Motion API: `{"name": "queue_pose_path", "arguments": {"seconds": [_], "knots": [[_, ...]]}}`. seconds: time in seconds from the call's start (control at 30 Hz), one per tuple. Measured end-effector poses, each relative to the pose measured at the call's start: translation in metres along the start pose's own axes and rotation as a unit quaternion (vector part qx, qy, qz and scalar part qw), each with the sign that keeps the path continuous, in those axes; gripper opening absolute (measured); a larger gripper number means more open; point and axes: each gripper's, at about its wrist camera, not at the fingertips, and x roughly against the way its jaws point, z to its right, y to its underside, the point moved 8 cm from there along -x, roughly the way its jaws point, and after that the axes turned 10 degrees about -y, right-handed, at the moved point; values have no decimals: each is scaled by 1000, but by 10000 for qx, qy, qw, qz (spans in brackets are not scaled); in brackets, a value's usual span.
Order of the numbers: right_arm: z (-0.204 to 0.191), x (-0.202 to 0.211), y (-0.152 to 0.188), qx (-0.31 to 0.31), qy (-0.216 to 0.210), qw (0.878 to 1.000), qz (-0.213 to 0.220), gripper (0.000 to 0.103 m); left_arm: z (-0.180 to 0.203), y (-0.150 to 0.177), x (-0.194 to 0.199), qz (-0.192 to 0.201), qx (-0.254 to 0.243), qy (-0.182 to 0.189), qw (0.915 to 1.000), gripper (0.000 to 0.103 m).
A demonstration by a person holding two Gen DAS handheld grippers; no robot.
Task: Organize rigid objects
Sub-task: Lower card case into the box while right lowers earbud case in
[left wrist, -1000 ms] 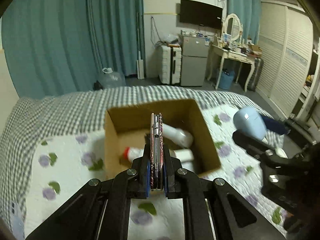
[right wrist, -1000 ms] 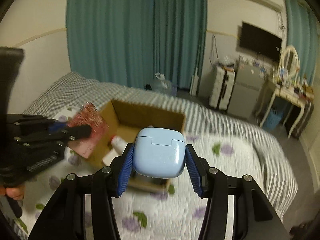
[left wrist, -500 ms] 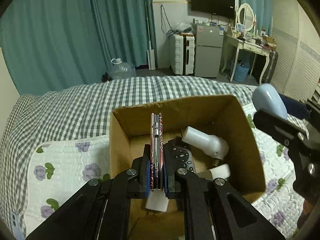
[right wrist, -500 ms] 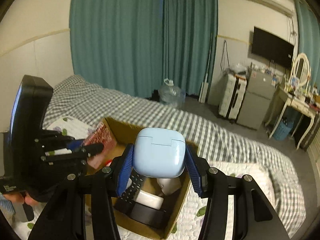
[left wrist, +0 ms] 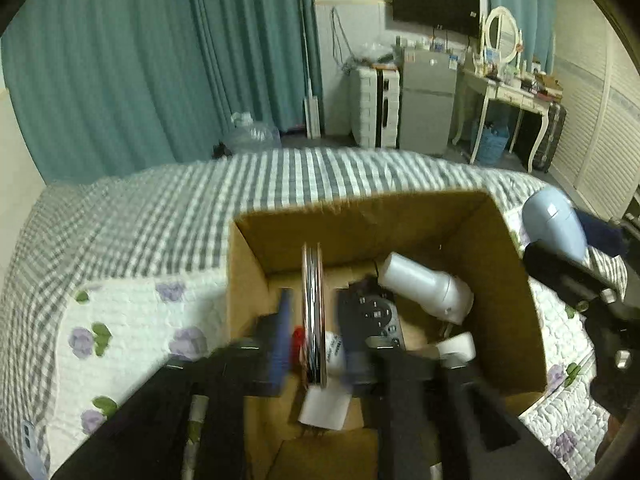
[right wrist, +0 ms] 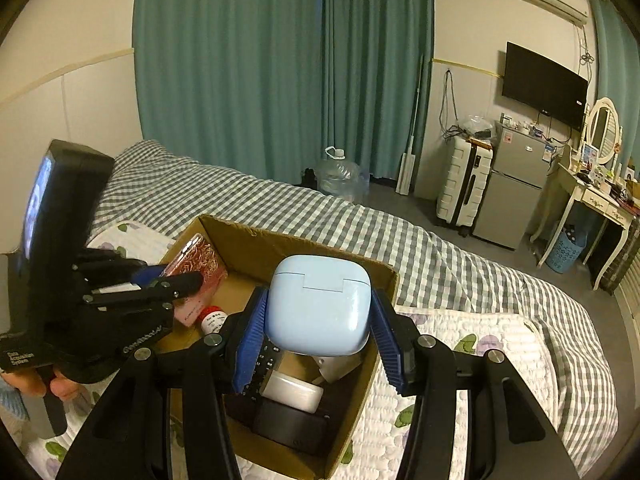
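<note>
a wide bed (right wrist: 460, 264) with a grey-and-white checked cover and a white quilt printed with purple flowers (left wrist: 132, 320) fills the room in front of teal curtains (right wrist: 280, 60). on the quilt stands an open brown cardboard box (left wrist: 516, 280). inside it lie a white plastic bottle (left wrist: 424, 288) on its side, a black remote control (left wrist: 372, 316), a small bottle with a red cap (right wrist: 214, 320), a white rounded case (right wrist: 292, 392) and a flat black item beneath it.

the right hand-held gripper (right wrist: 318, 326) is clamped on a pale blue rounded plastic case (right wrist: 318, 304), its blue pads pressed against both sides, held over the near edge of the box.

the left hand-held gripper (left wrist: 316, 336) is over the left part of the box with its jaws opening; a thin flat pink patterned case (left wrist: 313, 312) stands on edge between them, with a gap visible on each side, so the pads no longer press it. its lower end is down inside the box near the red-capped bottle. a person's fingers (right wrist: 28, 384) grip the left handle.
</note>
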Motion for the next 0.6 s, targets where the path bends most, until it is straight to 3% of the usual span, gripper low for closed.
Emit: {"name": "queue_pose_path", "arguments": {"seconds": [0.1,0.6], "knots": [[0,0,0,3,4,10000,-3,51,-5,-10,15,329,-14,-77,9994,55],[-9,-29,-7,52,-173,9998,-88,51,-45,-8,32,724,450,-428,9954,64]]}}
